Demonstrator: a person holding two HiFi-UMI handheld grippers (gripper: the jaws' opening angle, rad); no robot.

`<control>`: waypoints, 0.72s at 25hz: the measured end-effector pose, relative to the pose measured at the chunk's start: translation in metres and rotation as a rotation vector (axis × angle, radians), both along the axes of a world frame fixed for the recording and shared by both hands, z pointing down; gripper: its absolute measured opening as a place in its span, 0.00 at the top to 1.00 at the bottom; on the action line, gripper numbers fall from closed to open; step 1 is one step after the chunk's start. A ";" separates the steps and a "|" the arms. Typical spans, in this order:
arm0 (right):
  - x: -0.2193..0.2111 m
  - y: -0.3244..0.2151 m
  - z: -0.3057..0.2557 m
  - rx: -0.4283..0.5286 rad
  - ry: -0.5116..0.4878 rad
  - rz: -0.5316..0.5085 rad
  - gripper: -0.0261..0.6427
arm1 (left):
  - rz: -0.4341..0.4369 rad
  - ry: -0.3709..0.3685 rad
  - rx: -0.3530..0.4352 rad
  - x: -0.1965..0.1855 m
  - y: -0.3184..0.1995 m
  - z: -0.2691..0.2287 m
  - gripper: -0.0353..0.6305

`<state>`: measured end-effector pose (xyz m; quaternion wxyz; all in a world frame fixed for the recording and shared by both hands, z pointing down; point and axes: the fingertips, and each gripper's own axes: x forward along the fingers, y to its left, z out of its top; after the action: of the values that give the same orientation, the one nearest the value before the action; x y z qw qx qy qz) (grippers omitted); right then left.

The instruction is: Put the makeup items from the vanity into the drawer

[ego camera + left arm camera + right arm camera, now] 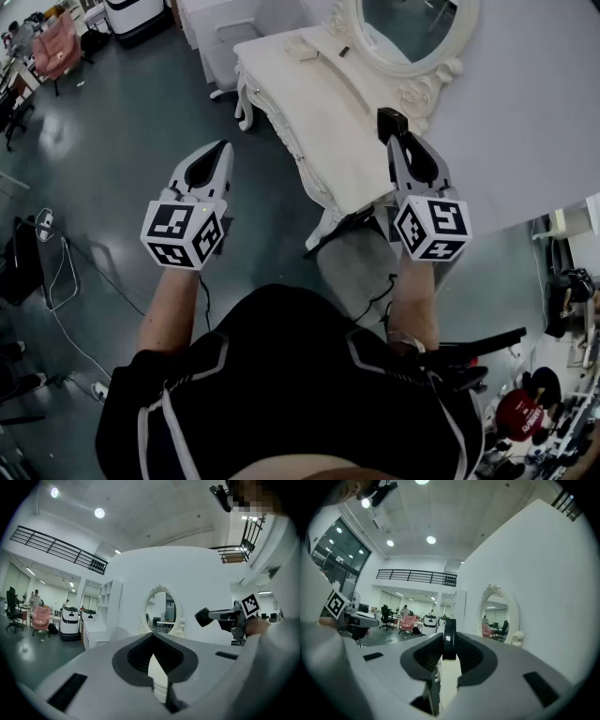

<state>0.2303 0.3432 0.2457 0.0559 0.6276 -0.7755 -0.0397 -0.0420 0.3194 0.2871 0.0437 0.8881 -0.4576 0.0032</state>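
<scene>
I stand at the near end of a white vanity that has an oval mirror. Two small items lie at its far end. My right gripper hovers over the vanity's near corner, shut on a flat black makeup item. That same item shows at the tips in the left gripper view. Over the floor to the vanity's left, my left gripper is held up with its jaws together and nothing in them. No drawer can be made out.
A grey cushioned stool stands under the vanity's near end. Cables trail over the dark floor at the left. A pink chair and a white machine stand far back. Clutter with a red cap lies at the bottom right.
</scene>
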 end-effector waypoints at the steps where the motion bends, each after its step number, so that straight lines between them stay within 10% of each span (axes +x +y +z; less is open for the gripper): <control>1: 0.000 0.000 0.000 -0.001 0.001 0.000 0.82 | -0.003 0.003 -0.001 0.000 0.000 0.001 0.94; 18: -0.008 -0.004 -0.010 0.023 -0.062 0.010 0.83 | -0.021 -0.004 0.000 -0.020 -0.005 -0.001 0.94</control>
<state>0.2223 0.3390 0.2358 0.0250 0.6331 -0.7731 -0.0287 -0.0619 0.3144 0.2858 0.0429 0.8832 -0.4671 0.0045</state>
